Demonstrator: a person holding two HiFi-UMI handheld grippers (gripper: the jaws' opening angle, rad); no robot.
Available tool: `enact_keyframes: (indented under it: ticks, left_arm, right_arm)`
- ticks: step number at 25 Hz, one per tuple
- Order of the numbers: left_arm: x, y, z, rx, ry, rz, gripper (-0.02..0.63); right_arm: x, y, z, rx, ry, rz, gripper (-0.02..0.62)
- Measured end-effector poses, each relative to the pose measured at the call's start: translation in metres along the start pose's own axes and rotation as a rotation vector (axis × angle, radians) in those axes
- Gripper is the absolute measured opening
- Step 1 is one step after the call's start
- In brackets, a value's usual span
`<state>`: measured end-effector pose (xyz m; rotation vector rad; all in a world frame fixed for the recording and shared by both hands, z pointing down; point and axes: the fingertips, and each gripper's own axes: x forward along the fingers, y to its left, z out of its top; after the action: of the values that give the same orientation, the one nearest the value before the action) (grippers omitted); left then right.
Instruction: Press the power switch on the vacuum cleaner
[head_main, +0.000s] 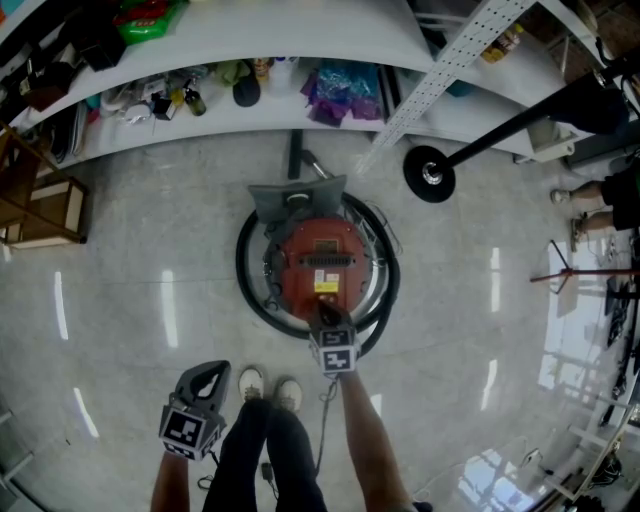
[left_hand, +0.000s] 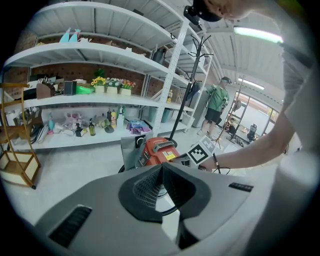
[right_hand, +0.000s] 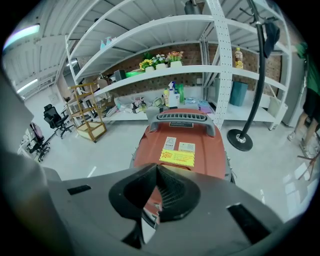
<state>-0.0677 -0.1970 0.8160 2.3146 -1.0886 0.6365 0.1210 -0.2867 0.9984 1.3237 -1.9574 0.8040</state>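
Observation:
A red vacuum cleaner (head_main: 322, 262) (left_hand: 159, 150) (right_hand: 187, 145) sits on the floor with a black hose (head_main: 248, 290) coiled round it; a grey handle and a yellow label show on top. My right gripper (head_main: 330, 318) (right_hand: 157, 167) is shut, its tips down on the near end of the red body, hiding what lies under them. No switch is visible. My left gripper (head_main: 208, 378) (left_hand: 162, 165) is shut and holds nothing, low beside my left leg, well short of the vacuum. The right gripper's marker cube (left_hand: 202, 152) shows in the left gripper view.
White shelves (head_main: 200, 120) with bottles and clutter run along the far side. A coat stand's round base (head_main: 430, 172) stands right of the vacuum. A wooden rack (head_main: 45, 210) is at far left. My shoes (head_main: 268, 388) are just behind the vacuum. Another person (left_hand: 216, 102) stands far right.

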Motion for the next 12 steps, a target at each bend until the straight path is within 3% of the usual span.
enact_keyframes:
  ticks: [12]
  left_arm:
    - [-0.0024,0.0001,-0.0019,-0.01,-0.003,0.003,0.008]
  right_arm:
    - [0.0072,-0.0019,-0.0068,0.003,0.034,-0.01,0.012]
